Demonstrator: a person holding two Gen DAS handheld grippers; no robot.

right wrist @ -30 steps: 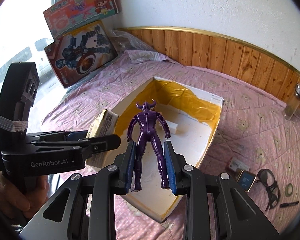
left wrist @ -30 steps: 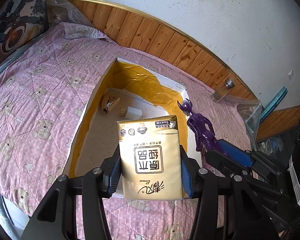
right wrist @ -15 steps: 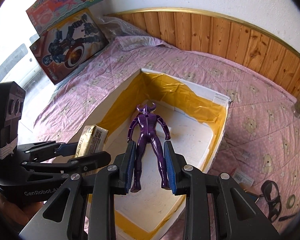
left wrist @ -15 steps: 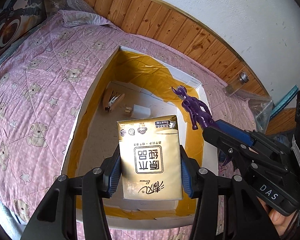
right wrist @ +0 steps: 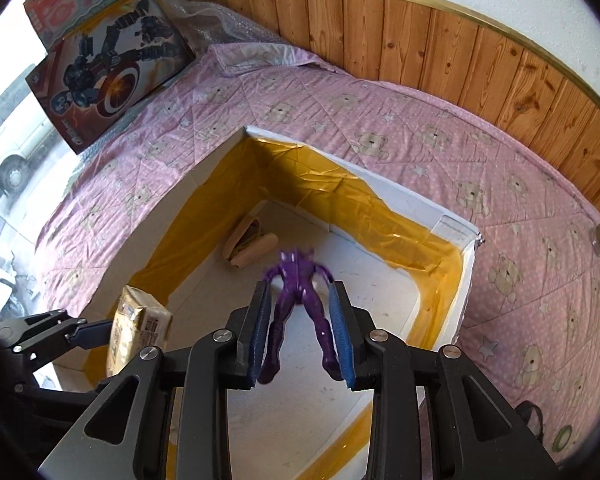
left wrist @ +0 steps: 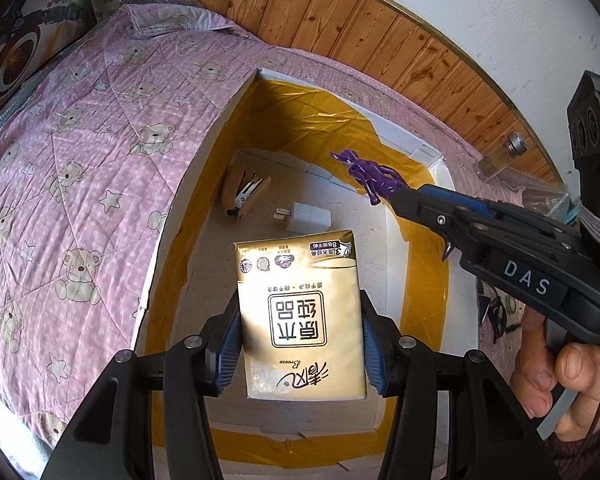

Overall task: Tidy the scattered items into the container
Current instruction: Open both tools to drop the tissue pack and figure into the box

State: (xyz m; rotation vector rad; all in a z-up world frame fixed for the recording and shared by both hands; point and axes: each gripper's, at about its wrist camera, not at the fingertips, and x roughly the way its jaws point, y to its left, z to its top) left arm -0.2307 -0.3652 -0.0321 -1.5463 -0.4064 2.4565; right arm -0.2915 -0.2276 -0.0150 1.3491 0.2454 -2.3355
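A white foam box (left wrist: 216, 132) lined with yellow tape sits on the pink bear-print quilt. My left gripper (left wrist: 299, 299) is shut on a gold tissue pack (left wrist: 300, 360) and holds it above the box's near end. In the right wrist view the pack (right wrist: 140, 332) shows at the lower left. My right gripper (right wrist: 299, 291) hangs over the box (right wrist: 400, 192) with its fingers parted. The purple figure (right wrist: 298, 280) is blurred between them, head towards the box floor. In the left wrist view the figure (left wrist: 374, 178) sticks out past the right gripper (left wrist: 404, 196).
A tan stapler (left wrist: 244, 192) and a white plug adapter (left wrist: 310, 218) lie on the box floor. Toy boxes (right wrist: 108, 64) lean at the far left. A glass jar (left wrist: 504, 156) stands by the wooden wall panel. A hand (left wrist: 560, 368) holds the right gripper.
Both grippers moved forward over the box. The right gripper's fingers have spread, and the purple figure, firmly clamped before, now blurs and sits lower. The left still clamps the tissue pack.
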